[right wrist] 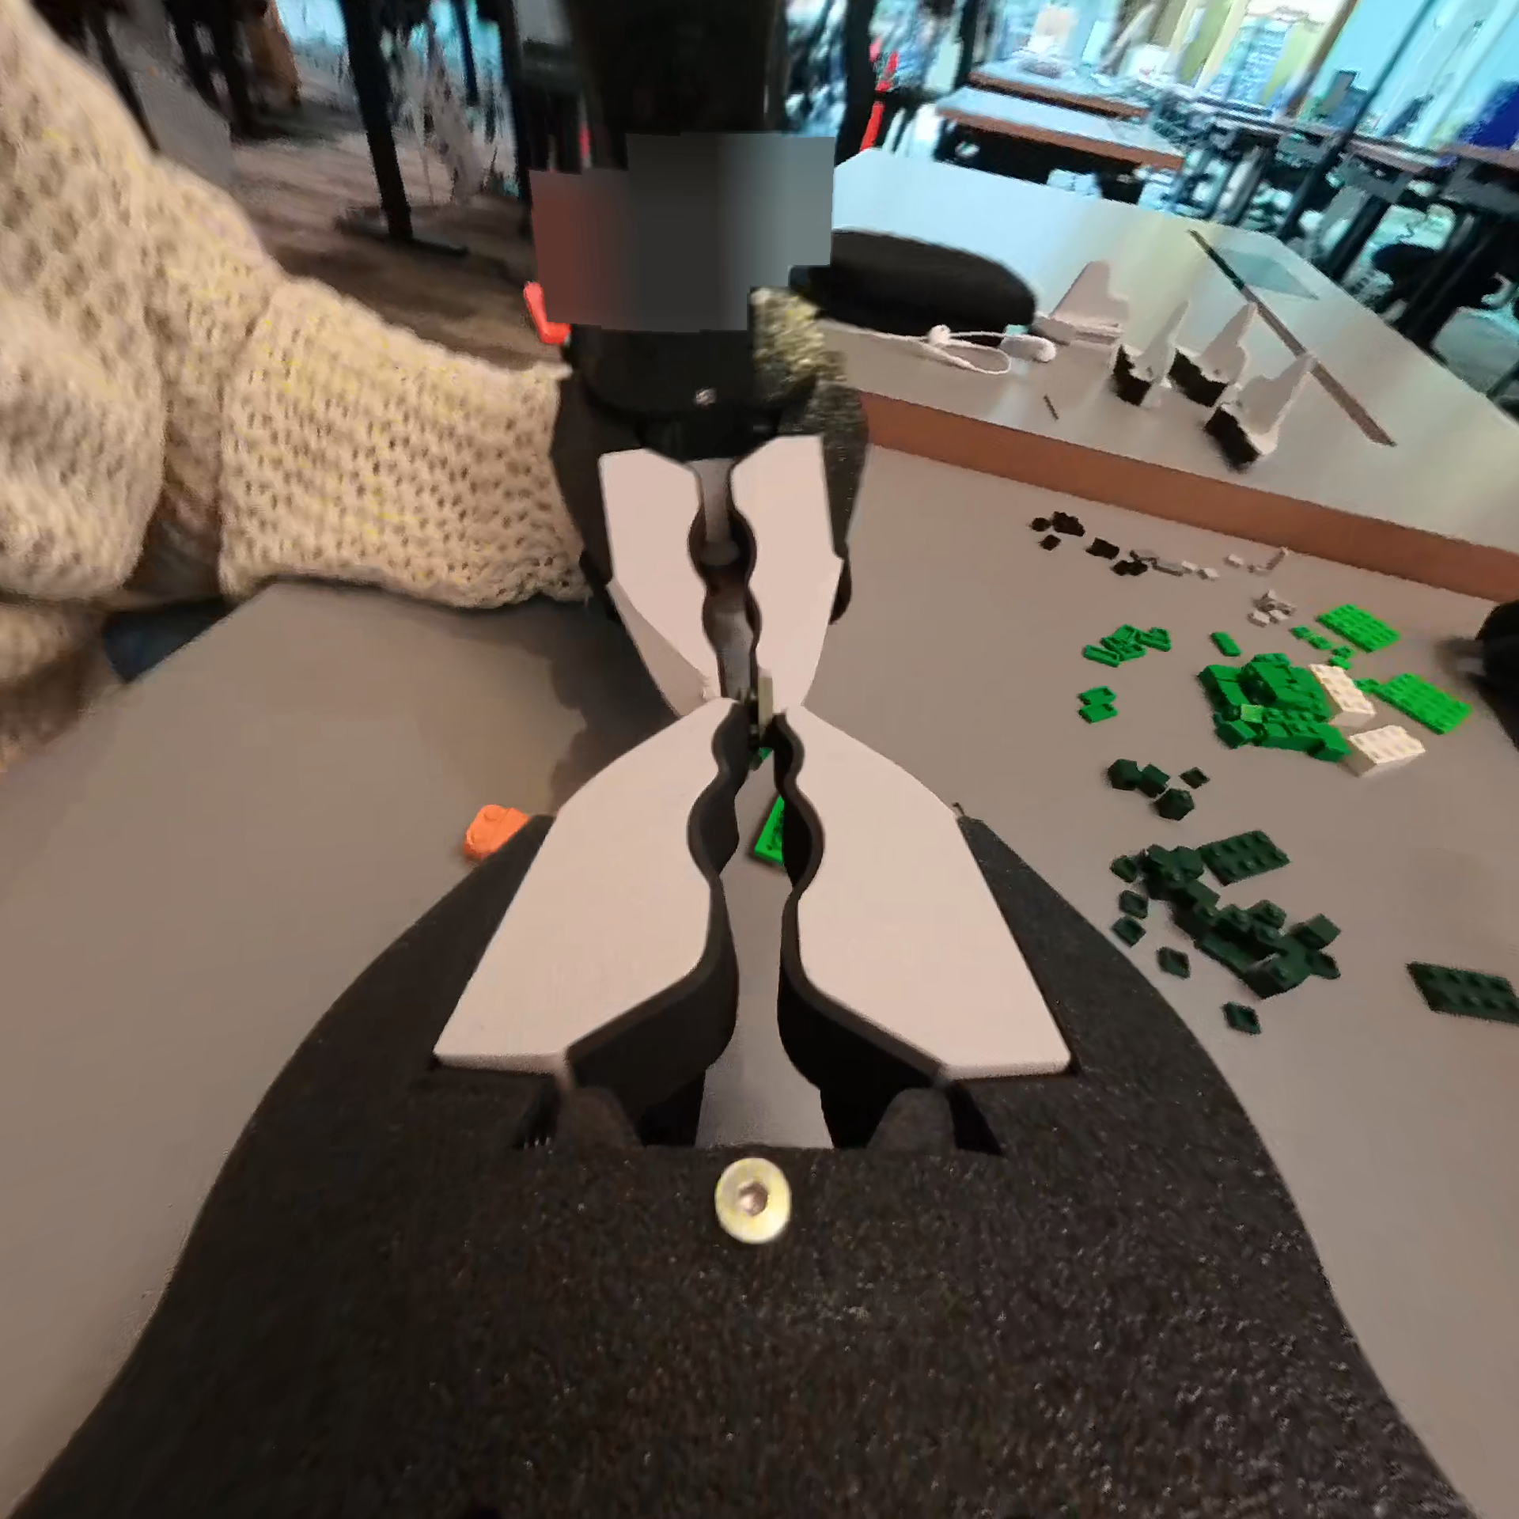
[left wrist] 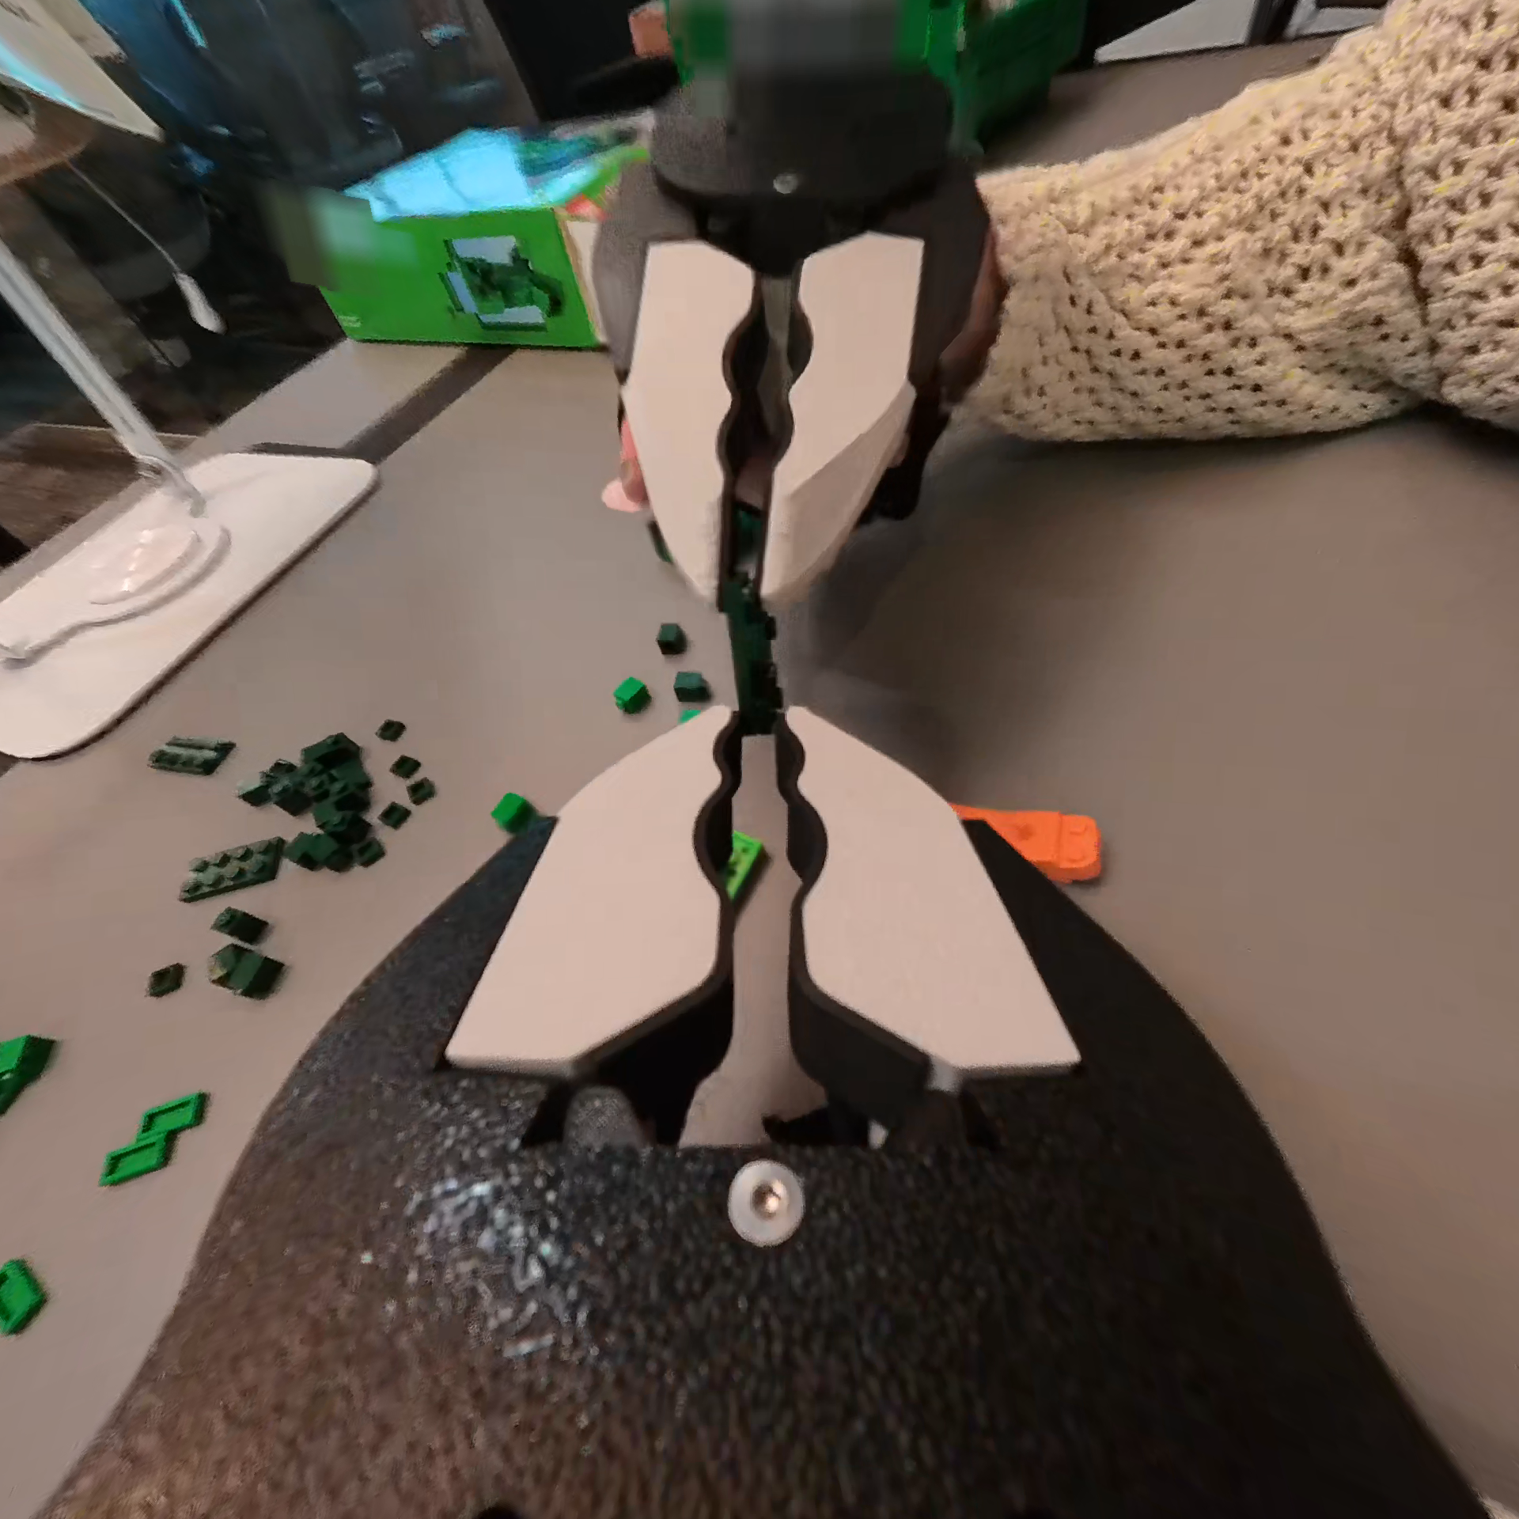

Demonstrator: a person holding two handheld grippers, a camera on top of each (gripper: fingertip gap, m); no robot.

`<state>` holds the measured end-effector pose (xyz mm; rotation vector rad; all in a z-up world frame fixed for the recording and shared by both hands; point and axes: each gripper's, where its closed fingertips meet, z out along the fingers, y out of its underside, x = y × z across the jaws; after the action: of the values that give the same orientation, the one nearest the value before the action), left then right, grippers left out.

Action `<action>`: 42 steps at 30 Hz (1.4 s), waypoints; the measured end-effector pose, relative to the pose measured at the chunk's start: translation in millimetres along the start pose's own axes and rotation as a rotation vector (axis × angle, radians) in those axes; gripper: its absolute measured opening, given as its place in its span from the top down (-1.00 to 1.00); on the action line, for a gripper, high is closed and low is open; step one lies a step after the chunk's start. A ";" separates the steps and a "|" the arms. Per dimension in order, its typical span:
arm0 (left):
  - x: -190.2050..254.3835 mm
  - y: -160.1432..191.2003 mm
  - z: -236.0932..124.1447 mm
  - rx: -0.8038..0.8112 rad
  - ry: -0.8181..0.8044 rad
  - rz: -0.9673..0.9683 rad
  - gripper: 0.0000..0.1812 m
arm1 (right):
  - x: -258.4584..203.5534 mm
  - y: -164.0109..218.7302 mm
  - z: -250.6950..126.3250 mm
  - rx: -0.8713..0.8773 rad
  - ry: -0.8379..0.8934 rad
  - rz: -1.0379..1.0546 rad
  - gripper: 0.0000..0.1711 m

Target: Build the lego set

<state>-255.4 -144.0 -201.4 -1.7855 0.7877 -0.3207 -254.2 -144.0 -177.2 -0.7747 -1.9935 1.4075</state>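
Note:
My left gripper [left wrist: 752, 727] and my right gripper [left wrist: 742, 588] point at each other, tip to tip, above the grey table [left wrist: 1151, 740]. Both are shut on the two ends of a narrow dark green lego assembly [left wrist: 752, 657] that is held edge-on between them. In the right wrist view my right gripper [right wrist: 756, 731] meets the left gripper [right wrist: 734, 686], and only a small sliver of the assembly [right wrist: 763, 703] shows in the gap. A bright green plate [left wrist: 744, 859] lies on the table under the grippers.
Loose dark green pieces [left wrist: 329, 797] [right wrist: 1216, 912], bright green pieces [right wrist: 1266, 699] and white bricks [right wrist: 1381, 748] lie scattered on the table. An orange brick separator [left wrist: 1044, 847] lies near the grippers. A green box [left wrist: 468, 279], a white stand base [left wrist: 164, 575] and a knit sleeve [left wrist: 1233, 271] are around. The tips of both grippers are at nearly the same place. The orange brick separator [left wrist: 1044, 847] sits 8 centimeters or so from the ends of my left fingers.

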 end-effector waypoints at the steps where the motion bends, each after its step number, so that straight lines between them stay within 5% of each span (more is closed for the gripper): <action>1: -4.6 -3.7 -1.5 0.025 -0.039 0.011 0.88 | 6.3 -4.1 -0.6 0.033 0.021 0.066 0.94; 4: -20.3 -19.5 -10.7 0.106 -0.208 0.108 0.63 | 25.4 -24.5 -6.5 0.224 0.055 0.334 0.95; 6: -30.8 -29.2 -19.8 0.137 -0.374 0.247 0.59 | 33.9 -42.0 -14.4 0.425 0.028 0.525 0.95; 10: -33.1 -41.0 -25.0 0.149 -0.578 0.472 0.57 | 30.5 -45.6 -7.8 0.529 -0.060 0.700 0.95; 21: -31.6 -52.1 -29.9 0.248 -0.583 0.400 0.62 | 24.5 -46.8 1.9 0.584 -0.189 0.913 0.95; 42: -31.7 -46.3 -27.6 0.218 -0.542 0.375 0.81 | 20.8 -37.1 11.8 0.472 -0.181 0.929 0.95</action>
<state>-278.3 -135.7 -143.8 -1.3872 0.6458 0.3072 -281.6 -146.4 -142.7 -1.4655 -1.3127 2.4106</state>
